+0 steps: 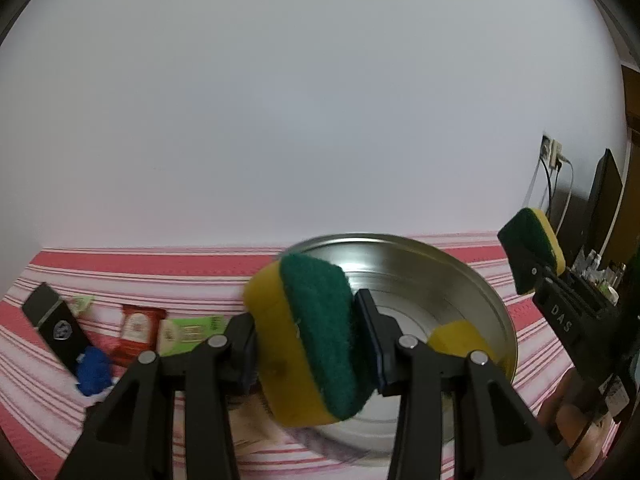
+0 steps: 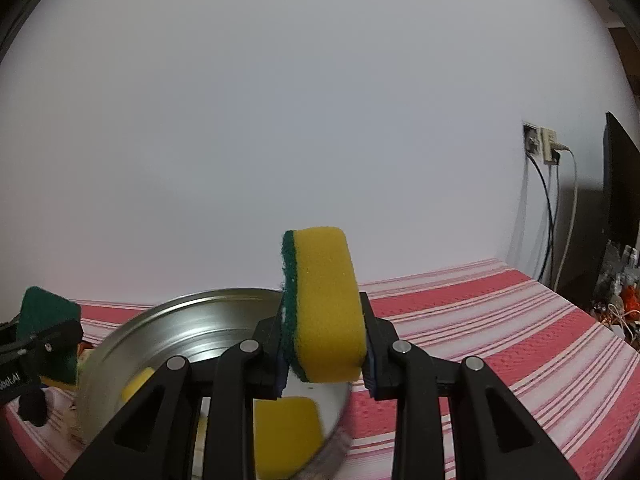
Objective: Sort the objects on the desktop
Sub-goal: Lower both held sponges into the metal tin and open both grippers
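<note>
My left gripper (image 1: 310, 344) is shut on a yellow and green sponge (image 1: 308, 340), held above the left rim of a round metal tray (image 1: 480, 292). My right gripper (image 2: 324, 348) is shut on a second yellow and green sponge (image 2: 326, 304), held above the tray's (image 2: 132, 332) right side. A third yellow sponge (image 2: 286, 436) lies inside the tray; it also shows in the left wrist view (image 1: 460, 340). The right gripper with its sponge (image 1: 534, 240) shows at the right of the left wrist view; the left gripper's sponge (image 2: 44, 312) shows at the left of the right wrist view.
A red and white striped cloth (image 2: 500, 320) covers the table. Left of the tray lie a black box (image 1: 56, 328), a blue item (image 1: 94, 370), a red packet (image 1: 136, 332) and a green packet (image 1: 188, 332). A black monitor (image 2: 622, 188), wall sockets and cables (image 2: 556, 184) stand at the right.
</note>
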Tool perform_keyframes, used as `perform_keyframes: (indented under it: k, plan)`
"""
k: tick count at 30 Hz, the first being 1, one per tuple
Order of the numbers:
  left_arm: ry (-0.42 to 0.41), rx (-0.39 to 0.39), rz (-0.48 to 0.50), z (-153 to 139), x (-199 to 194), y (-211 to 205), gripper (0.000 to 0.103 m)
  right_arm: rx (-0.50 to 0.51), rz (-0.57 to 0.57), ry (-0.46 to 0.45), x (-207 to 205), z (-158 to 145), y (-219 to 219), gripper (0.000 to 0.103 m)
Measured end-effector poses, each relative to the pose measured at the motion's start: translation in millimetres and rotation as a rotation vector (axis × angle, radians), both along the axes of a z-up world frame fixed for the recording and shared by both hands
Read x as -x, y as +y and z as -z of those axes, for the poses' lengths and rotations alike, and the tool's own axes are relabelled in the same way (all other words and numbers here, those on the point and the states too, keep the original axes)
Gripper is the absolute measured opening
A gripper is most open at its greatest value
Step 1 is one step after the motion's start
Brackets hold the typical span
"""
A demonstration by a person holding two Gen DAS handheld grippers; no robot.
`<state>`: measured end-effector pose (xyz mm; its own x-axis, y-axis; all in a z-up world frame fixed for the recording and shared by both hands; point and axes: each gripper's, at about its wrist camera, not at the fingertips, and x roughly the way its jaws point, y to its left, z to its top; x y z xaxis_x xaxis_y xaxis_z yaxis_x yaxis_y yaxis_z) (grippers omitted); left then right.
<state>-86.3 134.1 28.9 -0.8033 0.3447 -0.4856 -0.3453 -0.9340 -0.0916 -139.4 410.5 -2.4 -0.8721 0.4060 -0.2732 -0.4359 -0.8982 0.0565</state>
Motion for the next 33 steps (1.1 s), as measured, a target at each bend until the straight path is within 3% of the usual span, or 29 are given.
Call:
perform_keyframes:
  k: [8,14,33]
  plan:
    - [-0.042,0.018,0.020,7,12,32,0.042,0.014,0.025,-0.024,12,2,19,0.031]
    - [-0.076,0.041,0.037,19,15,51,0.042,-0.024,0.008,-0.079,25,7,3,0.031]
    - [-0.119,0.076,0.029,34,26,57,0.042,-0.032,-0.069,-0.170,51,16,-11,0.031]
